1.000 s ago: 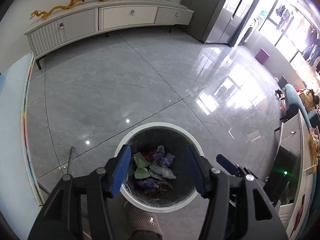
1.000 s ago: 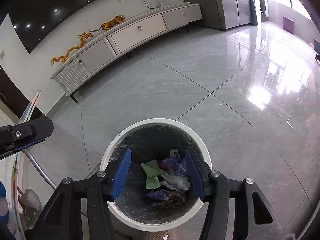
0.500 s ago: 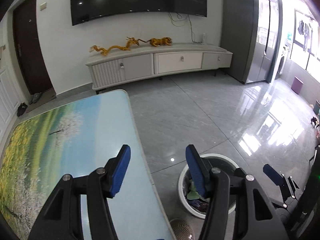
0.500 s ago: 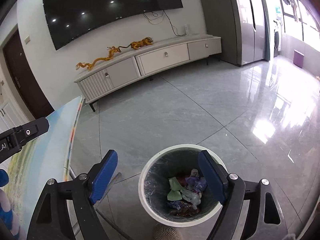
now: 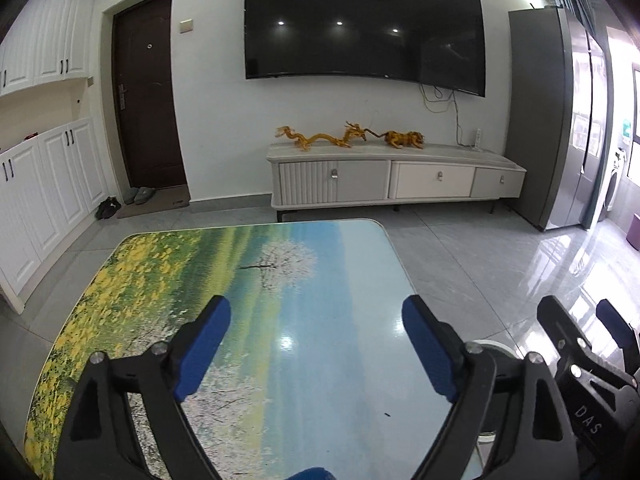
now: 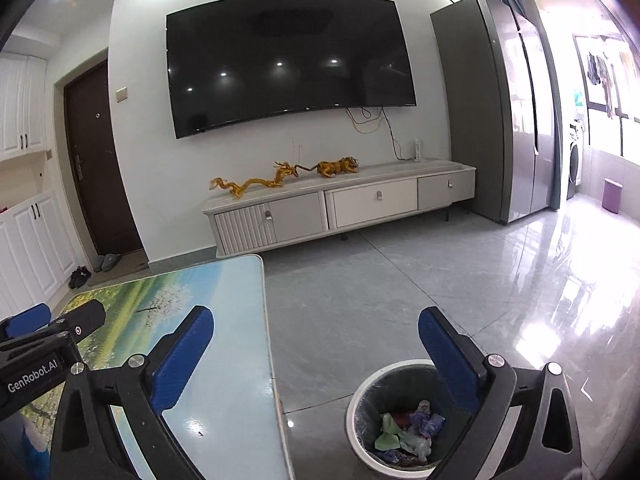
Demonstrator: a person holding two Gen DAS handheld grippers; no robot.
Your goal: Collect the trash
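A white-rimmed trash bin (image 6: 362,390) with a dark liner stands on the floor beside the table, holding several crumpled green, purple and clear wrappers (image 6: 408,430). My right gripper (image 6: 316,330) hangs above the gap between table and bin, its blue jaws opening wide with nothing between them. My left gripper (image 5: 316,318) is over the landscape-printed table (image 5: 280,288), jaws also opening and empty. The left gripper (image 6: 44,330) shows at the left edge of the right wrist view, and the right gripper (image 5: 580,336) at the right edge of the left wrist view.
A low white TV cabinet (image 5: 396,178) with golden dragon and tiger figures stands against the far wall under a large black TV (image 5: 364,28). A grey fridge (image 6: 496,120) is at the right, a dark door (image 5: 146,92) and white cupboards at the left. Glossy grey floor tiles surround the table.
Both grippers rose and tilted up from over the bin toward the table and room. Their jaws spread wider. The bin slid down and out of the left wrist view.
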